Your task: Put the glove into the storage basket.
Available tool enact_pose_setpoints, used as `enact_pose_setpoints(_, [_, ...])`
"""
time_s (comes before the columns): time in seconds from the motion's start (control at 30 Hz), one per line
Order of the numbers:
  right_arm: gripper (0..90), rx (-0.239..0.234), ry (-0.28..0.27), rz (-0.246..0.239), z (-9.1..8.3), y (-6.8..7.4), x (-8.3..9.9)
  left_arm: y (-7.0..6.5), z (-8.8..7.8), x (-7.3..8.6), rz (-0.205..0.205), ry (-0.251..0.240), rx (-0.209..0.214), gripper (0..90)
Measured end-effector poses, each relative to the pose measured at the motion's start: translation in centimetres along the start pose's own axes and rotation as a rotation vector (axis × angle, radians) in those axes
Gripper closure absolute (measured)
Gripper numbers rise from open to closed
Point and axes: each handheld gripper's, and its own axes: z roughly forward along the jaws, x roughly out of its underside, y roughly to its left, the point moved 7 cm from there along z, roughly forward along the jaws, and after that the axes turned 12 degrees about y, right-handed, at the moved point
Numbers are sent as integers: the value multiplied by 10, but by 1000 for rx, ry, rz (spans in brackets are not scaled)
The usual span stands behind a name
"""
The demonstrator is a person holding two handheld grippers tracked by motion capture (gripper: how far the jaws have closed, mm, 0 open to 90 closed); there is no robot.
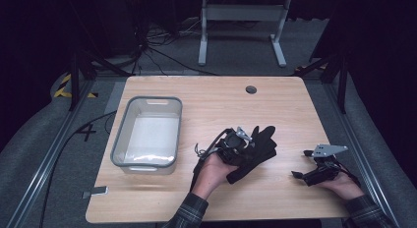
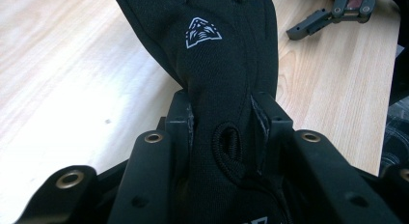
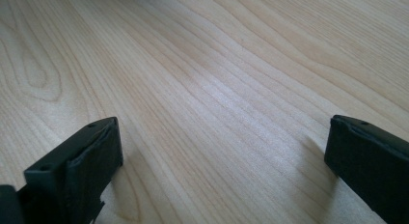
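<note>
Left gripper (image 1: 242, 145) clamps a black glove (image 2: 226, 64), lifted near the desk's (image 1: 275, 105) front middle, right gripper (image 3: 222, 156) wide open and empty; next move, probably carrying it to the grey bin (image 1: 147, 132) at the left edge.

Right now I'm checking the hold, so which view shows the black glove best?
The left gripper view: the black glove sits close up, pinched at its cuff between the left gripper fingers, logo readable. The high view shows the whole glove, small and dark. The right gripper view looks at the bare table.
</note>
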Motion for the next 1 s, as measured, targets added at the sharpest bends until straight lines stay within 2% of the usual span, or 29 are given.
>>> enact_pose_setpoints(0.17, [3,0,0,0,0,0,0,11,-20,4,-18,-15,-25,660])
enact_pose_setpoints(0.43, [3,-1,-1,-4,0,0,0,33,-54,13,-72,-54,-70,657])
enact_pose_setpoints(0.77, [3,-5,-2,-10,0,1,0,66,-100,38,-145,-95,-143,657])
enact_pose_setpoints(0.87, [3,-5,-1,-9,0,1,0,71,-107,43,-160,-105,-157,657])
enact_pose_setpoints(1.0, [3,-5,-1,-10,0,1,0,85,-123,56,-206,-127,-189,657])
